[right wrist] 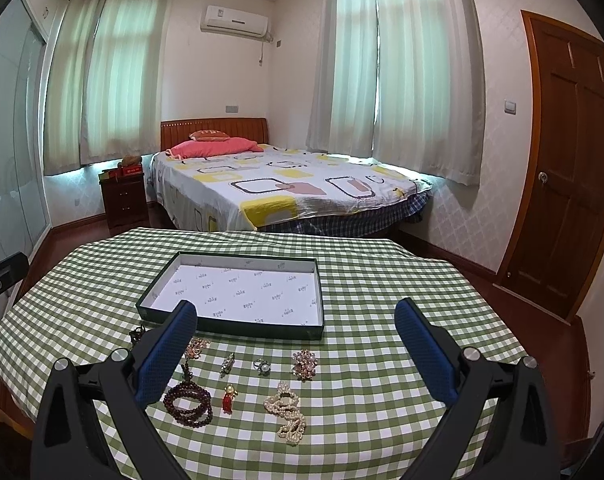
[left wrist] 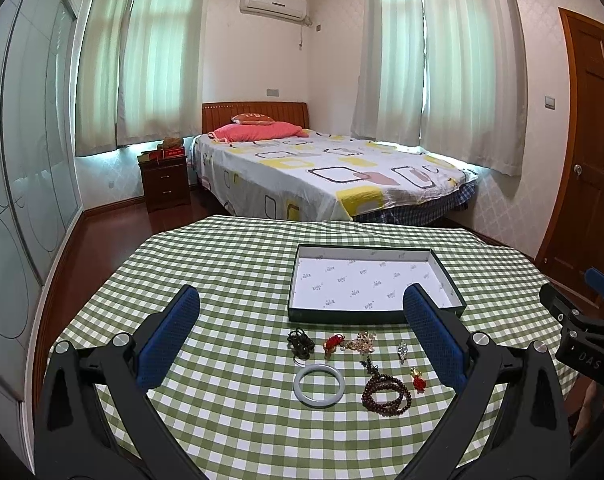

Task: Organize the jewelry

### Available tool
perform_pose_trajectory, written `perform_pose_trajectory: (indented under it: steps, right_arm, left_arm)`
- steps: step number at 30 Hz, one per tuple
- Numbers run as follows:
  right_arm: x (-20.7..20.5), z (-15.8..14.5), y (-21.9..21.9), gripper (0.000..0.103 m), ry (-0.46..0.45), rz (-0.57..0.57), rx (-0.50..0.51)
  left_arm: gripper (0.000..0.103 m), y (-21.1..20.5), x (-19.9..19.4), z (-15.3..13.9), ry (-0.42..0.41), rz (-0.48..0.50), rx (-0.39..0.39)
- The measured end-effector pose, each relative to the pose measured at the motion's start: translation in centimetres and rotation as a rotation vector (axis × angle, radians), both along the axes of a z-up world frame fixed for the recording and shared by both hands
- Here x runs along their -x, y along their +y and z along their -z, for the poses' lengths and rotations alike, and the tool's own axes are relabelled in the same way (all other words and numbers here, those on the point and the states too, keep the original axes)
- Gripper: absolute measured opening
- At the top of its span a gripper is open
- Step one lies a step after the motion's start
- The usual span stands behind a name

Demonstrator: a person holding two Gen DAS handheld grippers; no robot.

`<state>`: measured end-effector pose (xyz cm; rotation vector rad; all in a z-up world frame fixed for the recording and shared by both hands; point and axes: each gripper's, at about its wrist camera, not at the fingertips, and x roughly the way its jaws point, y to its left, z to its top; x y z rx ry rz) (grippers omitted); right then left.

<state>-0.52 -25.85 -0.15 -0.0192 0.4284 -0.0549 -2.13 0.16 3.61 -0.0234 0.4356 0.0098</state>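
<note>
both tools, left tool (left wrist: 302, 340) and right tool (right wrist: 296, 346), are hovering apart and empty; jewelry (right wrist: 286, 412) is lying near the bench's front edge, tray (right wrist: 238, 326) behind. picking is likely starting next.

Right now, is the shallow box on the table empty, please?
Empty: the box shows only its bare printed lining, and the jewelry lies outside it on the tablecloth.

Jewelry laid out loose; tray empty.
Shallow dark-walled tray (right wrist: 238, 326) with white printed liner sits far of the pieces. Nearer: pale jade bangle (left wrist: 319, 385) lying flat at left, coiled dark-red bead bracelet (right wrist: 188, 404), red pendant (right wrist: 228, 399), heaped pearl strand (right wrist: 288, 412), pink crystal brooch (right wrist: 303, 364), pearl ring (right wrist: 263, 367).
</note>
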Motion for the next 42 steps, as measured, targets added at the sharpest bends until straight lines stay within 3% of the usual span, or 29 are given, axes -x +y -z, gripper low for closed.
perform_pose_trajectory:
  steps: [42]
  right_arm:
    - [0.13, 0.13, 0.15, 0.097, -0.002, -0.003, 0.000]
  left_arm:
    - [0.099, 0.04, 0.09, 0.40, 0.006, -0.002, 0.002]
